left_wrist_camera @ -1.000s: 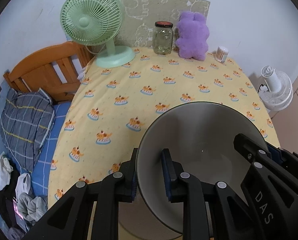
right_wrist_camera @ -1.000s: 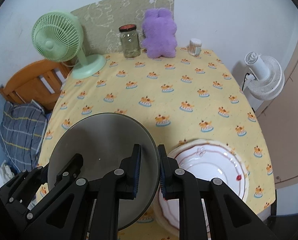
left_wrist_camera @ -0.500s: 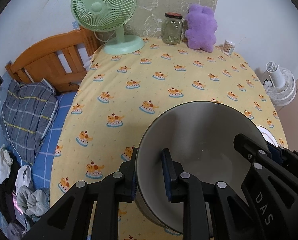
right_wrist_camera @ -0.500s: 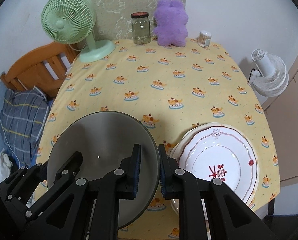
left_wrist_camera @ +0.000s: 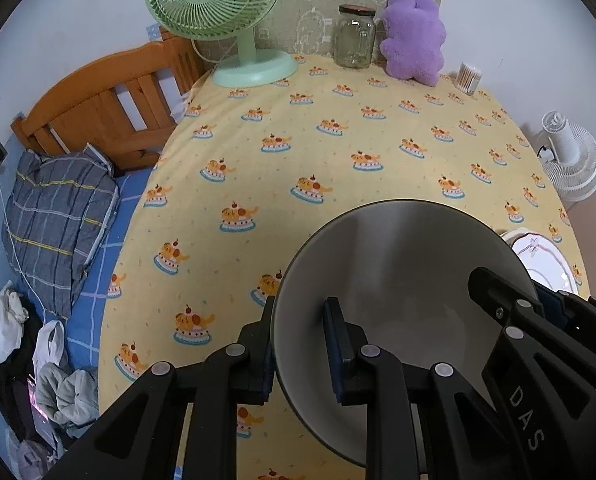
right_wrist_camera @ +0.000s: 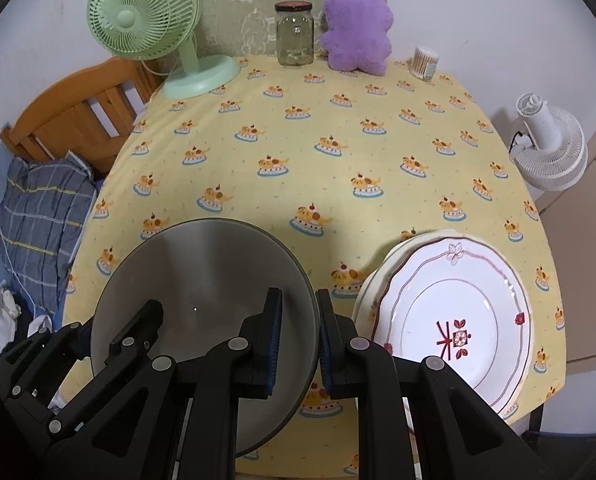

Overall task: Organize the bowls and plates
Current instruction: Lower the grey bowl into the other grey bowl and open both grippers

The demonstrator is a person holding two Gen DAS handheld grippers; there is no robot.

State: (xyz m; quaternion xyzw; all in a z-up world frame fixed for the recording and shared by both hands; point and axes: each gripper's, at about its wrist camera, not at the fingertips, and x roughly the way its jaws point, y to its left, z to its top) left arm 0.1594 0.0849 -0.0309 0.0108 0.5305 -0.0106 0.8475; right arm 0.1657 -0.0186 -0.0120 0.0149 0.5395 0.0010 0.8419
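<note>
Left wrist view: a grey bowl is gripped at its left rim by the left gripper, one finger outside the wall and one inside, the jaws narrowed to the thickness of the rim. The opposite rim is clamped by the right gripper, seen at the lower right of this view. The bowl is held over the near part of a yellow tablecloth; whether it touches the cloth cannot be told.

In the right wrist view, the same bowl is pinched at its right edge by the right gripper, its blue pads set close on either side of the wall. Just right of that gripper, a stack of plates is laid on the cloth, the top one white with red trim.

Far ahead of both grippers, a green fan, a glass jar, a purple plush and a swab pot are lined along the wall. A white fan is seen off to the right, a bed to the left.
</note>
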